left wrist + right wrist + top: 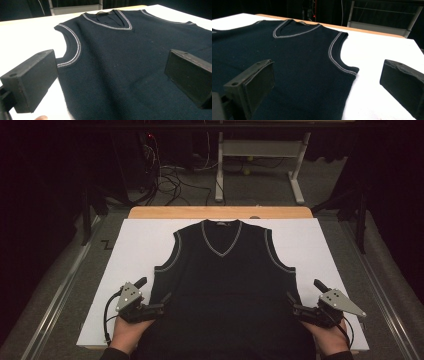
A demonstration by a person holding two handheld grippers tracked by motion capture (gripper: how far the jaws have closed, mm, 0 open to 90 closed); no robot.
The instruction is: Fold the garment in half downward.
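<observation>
A dark navy sleeveless V-neck vest (225, 285) with pale trim at neck and armholes lies flat on the white table cover (140, 245), neck toward the far edge. My left gripper (155, 290) is open at the vest's left side edge below the armhole; its jaws straddle that edge, and the vest (130, 65) stretches ahead of them. My right gripper (302, 292) is open at the vest's right side edge, one jaw over the fabric (299, 67) and the other over the white cover. Neither holds anything.
The white cover sits on a wooden tabletop (220, 212) whose far edge shows. Beyond it stand a white table frame (260, 155) and loose cables (170, 180) on the grey floor. Metal rails (60, 290) run along both sides of the table.
</observation>
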